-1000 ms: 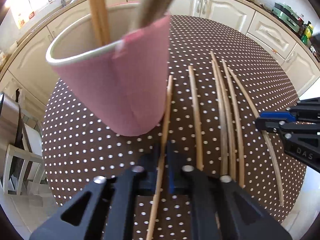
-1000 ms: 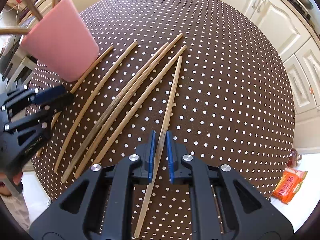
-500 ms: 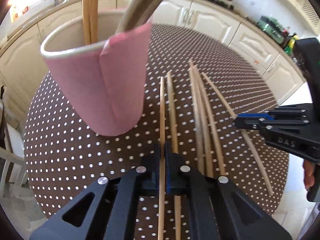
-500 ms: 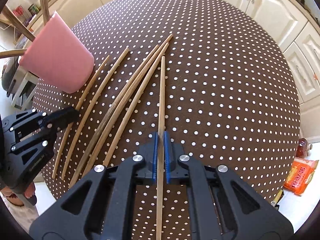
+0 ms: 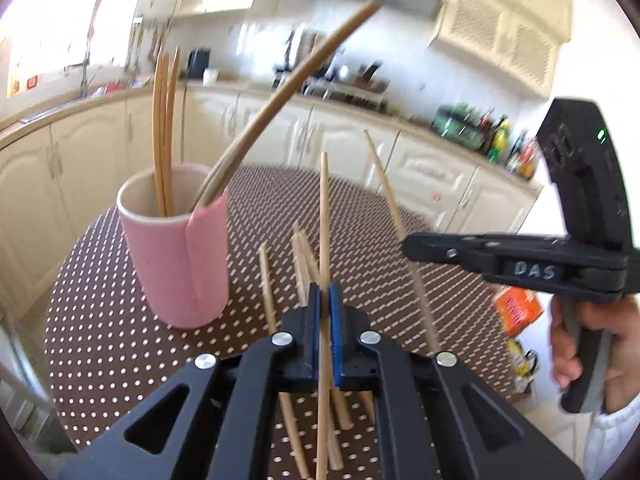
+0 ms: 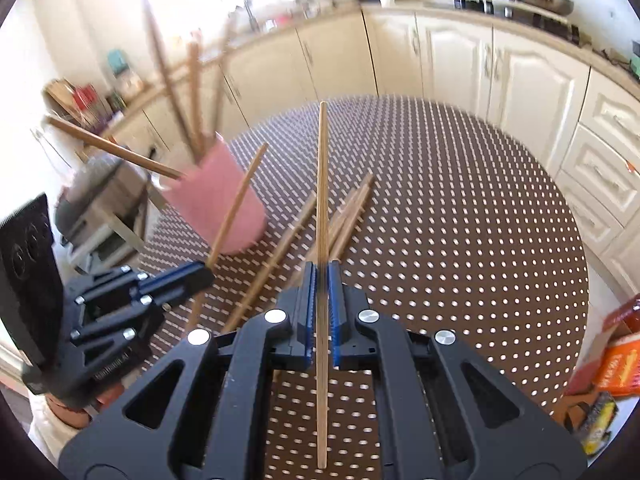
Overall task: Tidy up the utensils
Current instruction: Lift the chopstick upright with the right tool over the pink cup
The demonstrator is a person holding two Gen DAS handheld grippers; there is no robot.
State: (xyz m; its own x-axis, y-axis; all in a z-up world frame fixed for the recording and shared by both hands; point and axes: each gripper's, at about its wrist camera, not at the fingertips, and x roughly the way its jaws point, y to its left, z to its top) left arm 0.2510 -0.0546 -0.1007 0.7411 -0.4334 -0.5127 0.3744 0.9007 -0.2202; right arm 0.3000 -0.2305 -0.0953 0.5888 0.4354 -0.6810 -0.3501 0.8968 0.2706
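Note:
My left gripper is shut on a wooden chopstick that is raised off the table and points up and away. My right gripper is shut on another chopstick, also lifted and tilted up. The pink cup stands on the table to the left with several chopsticks and a thicker wooden handle in it. Several loose chopsticks lie on the dotted cloth between the grippers. In the left wrist view the right gripper shows at the right. In the right wrist view the left gripper shows beside the cup.
The round table has a brown cloth with white dots. Cream kitchen cabinets ring it. An orange packet lies past the table's right edge. A person's hand holds the right gripper's handle. A pale stool stands behind the cup.
Both grippers rose and tilted up, lifting their chopsticks off the table. The right gripper's jaws, slightly apart a second ago, have closed on their chopstick.

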